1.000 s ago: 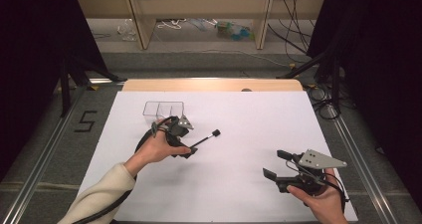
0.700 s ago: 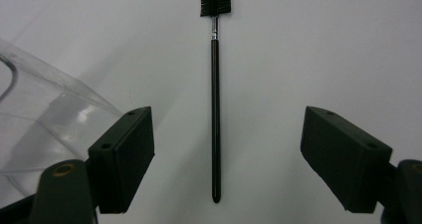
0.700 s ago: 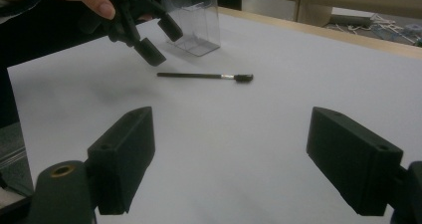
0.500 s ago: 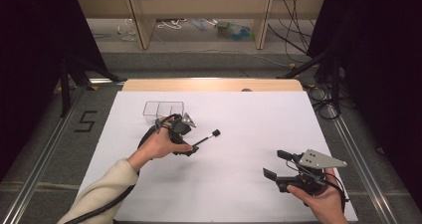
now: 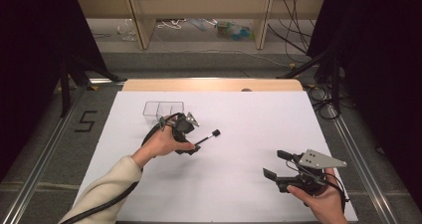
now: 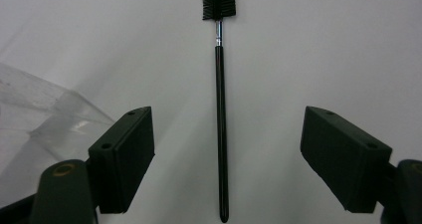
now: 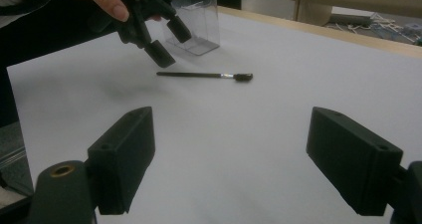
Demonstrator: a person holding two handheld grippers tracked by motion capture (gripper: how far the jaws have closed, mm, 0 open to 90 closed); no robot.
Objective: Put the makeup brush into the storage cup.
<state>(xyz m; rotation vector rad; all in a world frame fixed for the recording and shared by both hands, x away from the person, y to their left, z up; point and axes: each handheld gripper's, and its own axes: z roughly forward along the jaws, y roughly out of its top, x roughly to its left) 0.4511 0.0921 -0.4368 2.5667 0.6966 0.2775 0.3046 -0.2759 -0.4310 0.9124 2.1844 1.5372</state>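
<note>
Black brush (image 6: pixel 221 119) seen lying at frame centre between wide-spread fingers of left gripper (image 6: pixel 226 154); right gripper (image 5: pixel 282 166) fingers likewise spread, nothing held.

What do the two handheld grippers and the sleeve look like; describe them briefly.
Both grippers are black with two blocky black jaws. The right gripper carries a grey three-cornered plate on top with small dark dots. A black cable trails from the left gripper along a cream long sleeve.
</note>
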